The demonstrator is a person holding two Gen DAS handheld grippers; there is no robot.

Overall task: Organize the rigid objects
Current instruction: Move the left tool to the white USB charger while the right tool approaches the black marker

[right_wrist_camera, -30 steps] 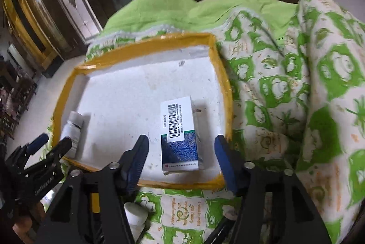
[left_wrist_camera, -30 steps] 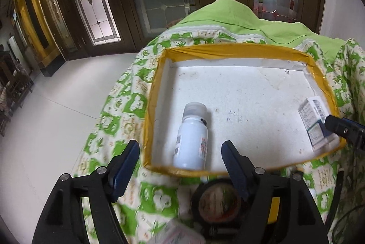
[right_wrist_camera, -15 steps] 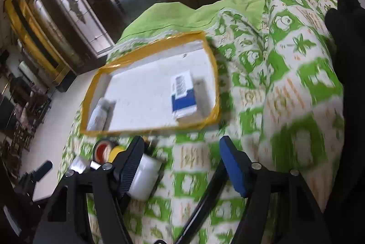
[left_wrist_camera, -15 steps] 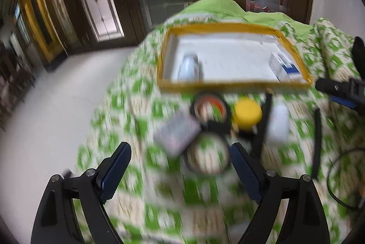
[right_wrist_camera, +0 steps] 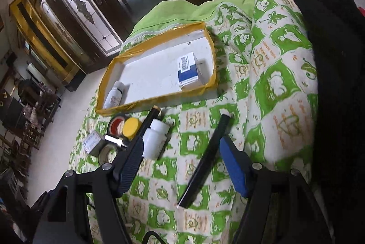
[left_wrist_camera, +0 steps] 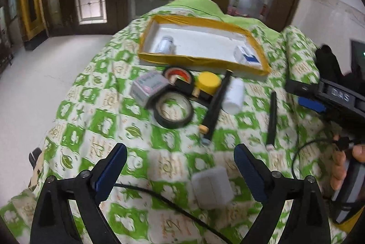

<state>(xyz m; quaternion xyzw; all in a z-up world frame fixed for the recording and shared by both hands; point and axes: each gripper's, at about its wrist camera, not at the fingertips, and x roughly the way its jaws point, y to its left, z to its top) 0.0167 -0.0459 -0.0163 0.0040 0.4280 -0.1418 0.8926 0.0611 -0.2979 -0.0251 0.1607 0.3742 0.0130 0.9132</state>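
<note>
Green-patterned quilt [left_wrist_camera: 95, 120] bears a yellow-taped foam tray [left_wrist_camera: 205, 60]; left tongs [left_wrist_camera: 180, 166] opening, right tongs [right_wrist_camera: 180, 152] spread, both empty

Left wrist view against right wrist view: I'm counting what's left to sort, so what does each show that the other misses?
Only the left wrist view: a grey block near the camera and a black cable.
Only the right: a dark garment on the quilt.
Both: the yellow-rimmed tray holding a bottle and carton, plus tape rolls and a yellow lid.
</note>
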